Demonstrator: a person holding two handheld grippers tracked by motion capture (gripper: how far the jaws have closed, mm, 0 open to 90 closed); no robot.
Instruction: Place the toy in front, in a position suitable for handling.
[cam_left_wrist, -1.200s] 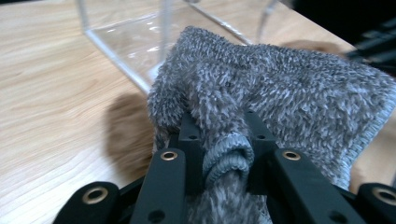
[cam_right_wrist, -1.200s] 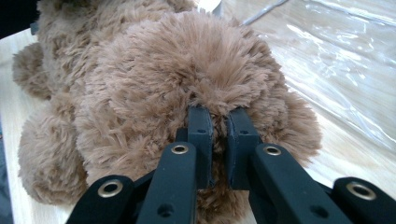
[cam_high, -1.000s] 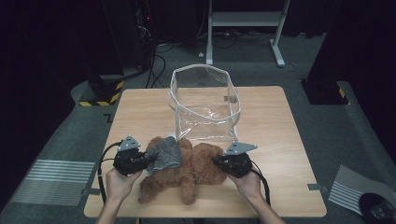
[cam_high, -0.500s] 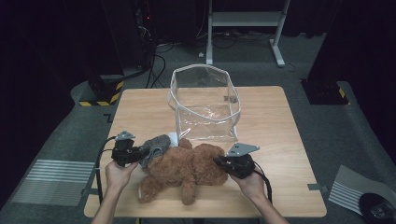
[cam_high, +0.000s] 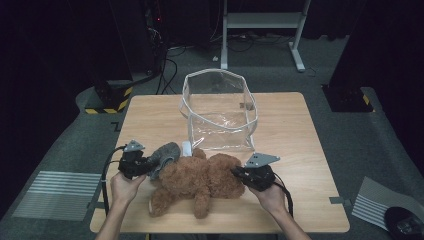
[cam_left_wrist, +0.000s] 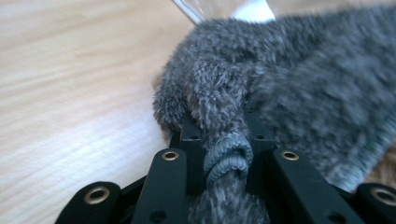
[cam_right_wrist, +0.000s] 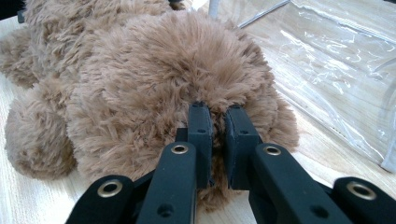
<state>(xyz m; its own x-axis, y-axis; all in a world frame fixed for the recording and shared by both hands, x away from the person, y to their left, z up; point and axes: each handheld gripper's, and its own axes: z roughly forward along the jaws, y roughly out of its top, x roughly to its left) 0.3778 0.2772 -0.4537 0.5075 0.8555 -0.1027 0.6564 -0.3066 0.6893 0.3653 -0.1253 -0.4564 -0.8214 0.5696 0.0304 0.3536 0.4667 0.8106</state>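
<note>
Brown plush bear (cam_high: 200, 182) lying flat; grey cloth (cam_high: 164, 156) bunched beside

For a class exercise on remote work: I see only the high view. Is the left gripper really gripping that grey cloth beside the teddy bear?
Observer: Yes. The left gripper is shut on a bunched fold of the grey cloth.
Operator: And the right one?
Observer: The right gripper pinches the teddy bear by its brown fur.
Operator: Does the bear touch the clear bag?
Observer: The clear bag lies close behind it; contact is unclear.
</note>
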